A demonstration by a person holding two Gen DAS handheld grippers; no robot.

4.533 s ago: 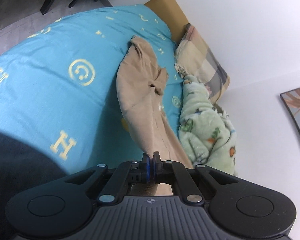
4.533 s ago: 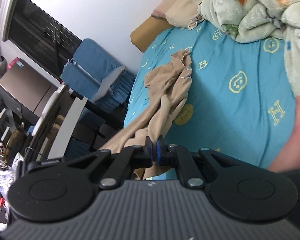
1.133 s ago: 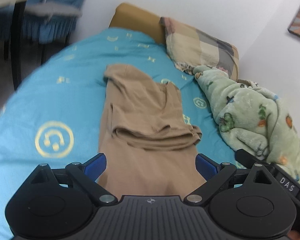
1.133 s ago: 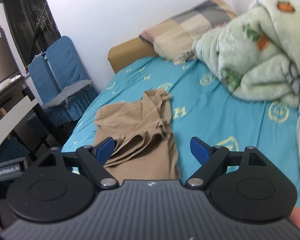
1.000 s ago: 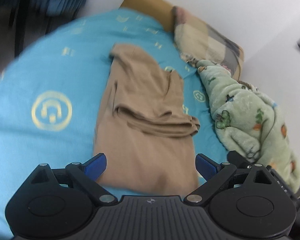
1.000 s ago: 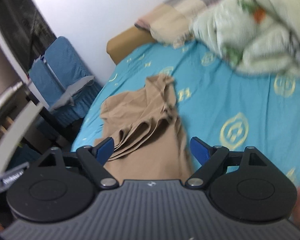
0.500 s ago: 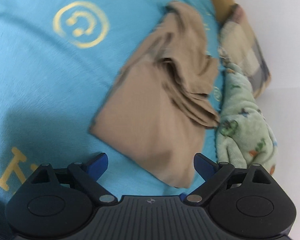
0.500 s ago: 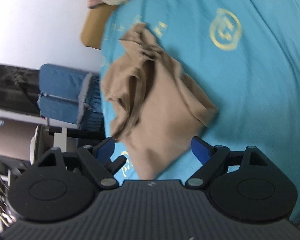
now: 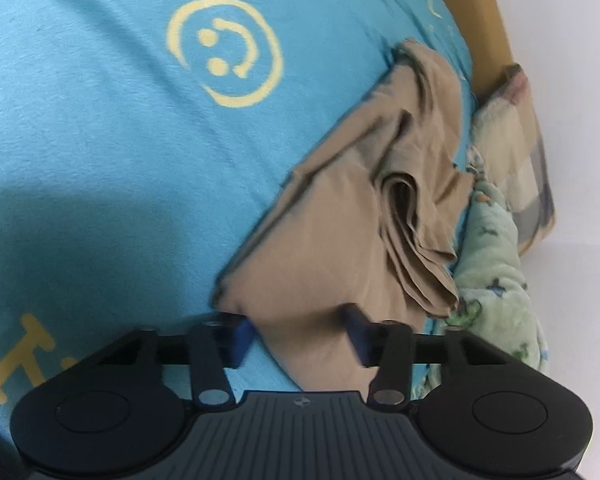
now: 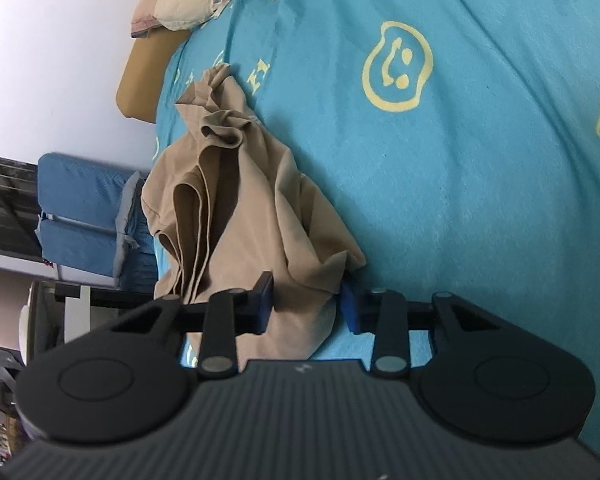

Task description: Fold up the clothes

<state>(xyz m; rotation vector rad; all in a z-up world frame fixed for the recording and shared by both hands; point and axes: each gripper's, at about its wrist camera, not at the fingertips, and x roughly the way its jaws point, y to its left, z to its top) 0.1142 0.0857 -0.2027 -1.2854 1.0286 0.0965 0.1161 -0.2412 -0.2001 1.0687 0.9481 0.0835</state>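
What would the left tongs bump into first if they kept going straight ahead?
Most likely the tan garment: its near corner already lies between the open left tongs, on the blue bedsheet. Depth is hard to judge here.

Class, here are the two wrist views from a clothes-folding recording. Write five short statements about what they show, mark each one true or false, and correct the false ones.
1. The tan garment lies on a blue bedsheet printed with yellow smiley faces. True.
2. The left gripper is clamped shut on a sleeve. False: its jaws stand apart, with the near corner of the garment between them.
3. The right gripper has cloth between its open jaws. True.
4. The garment is spread out completely flat. False: it is bunched, with stacked layered edges showing.
5. A green fleece blanket lies beside the garment in the left wrist view. True.
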